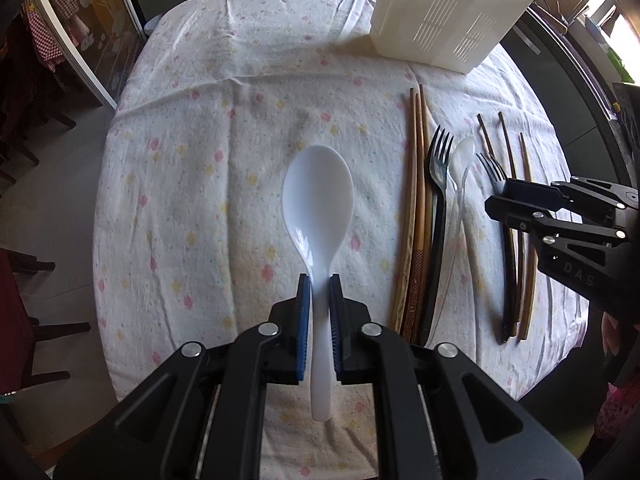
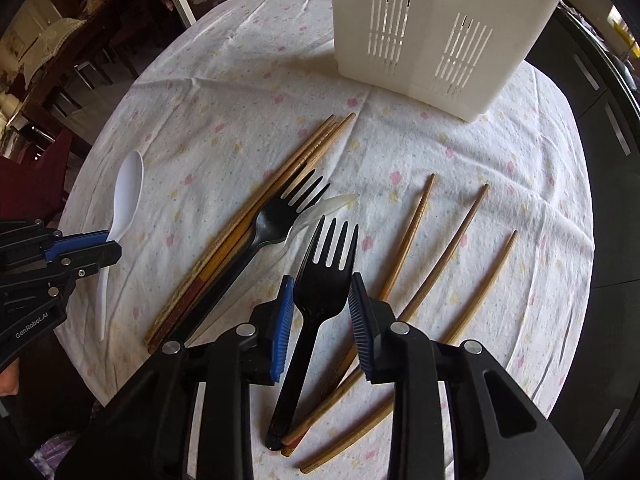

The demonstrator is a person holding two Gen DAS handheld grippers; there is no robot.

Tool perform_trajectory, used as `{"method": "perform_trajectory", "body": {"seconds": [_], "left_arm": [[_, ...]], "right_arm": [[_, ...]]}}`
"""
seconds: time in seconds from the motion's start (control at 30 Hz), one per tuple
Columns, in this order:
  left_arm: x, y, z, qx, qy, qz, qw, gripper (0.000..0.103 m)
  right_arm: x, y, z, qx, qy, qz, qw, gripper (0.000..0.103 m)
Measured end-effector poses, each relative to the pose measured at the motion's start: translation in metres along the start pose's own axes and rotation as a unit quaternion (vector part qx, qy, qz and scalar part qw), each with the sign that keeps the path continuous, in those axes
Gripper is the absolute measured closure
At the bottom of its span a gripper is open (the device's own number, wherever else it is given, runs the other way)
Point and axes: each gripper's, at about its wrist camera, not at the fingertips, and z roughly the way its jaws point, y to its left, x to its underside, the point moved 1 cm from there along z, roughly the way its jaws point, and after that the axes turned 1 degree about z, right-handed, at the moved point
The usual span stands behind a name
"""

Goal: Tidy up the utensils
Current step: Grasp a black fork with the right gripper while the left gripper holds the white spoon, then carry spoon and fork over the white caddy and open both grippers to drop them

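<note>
Left gripper (image 1: 319, 280): pinched shut on the thin neck of the white spoon (image 1: 318, 204), held above the table (image 1: 200, 120), well short of the white basket (image 1: 448, 12).
Right gripper (image 2: 322, 280): wide open around a black fork (image 2: 320, 292), not squeezing it.
Fork spot: on the cloth, near side of the basket, lying across brown chopsticks (image 2: 412, 236).
Spoon risk: the smooth handle might have slipped or swung.
Fork risk: closing could have grabbed a chopstick too.
</note>
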Motion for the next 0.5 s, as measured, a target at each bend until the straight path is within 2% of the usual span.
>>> {"method": "perform_trajectory", "body": {"seconds": [0.27, 0.37, 0.5], "left_arm": [[-0.006, -0.014, -0.053, 0.042, -0.074, 0.026, 0.9961, 0.094], [-0.021, -0.025, -0.081, 0.048, -0.116, 0.038, 0.9913, 0.094], [-0.058, -0.040, -0.122, 0.061, -0.179, 0.051, 0.9807, 0.094]], "right_arm": [[0.016, -0.017, -0.070, -0.065, -0.107, 0.037, 0.991, 0.076], [0.016, -0.021, -0.102, -0.073, -0.148, 0.039, 0.985, 0.076], [0.004, -0.032, -0.157, -0.074, -0.216, 0.044, 0.973, 0.076]]}}
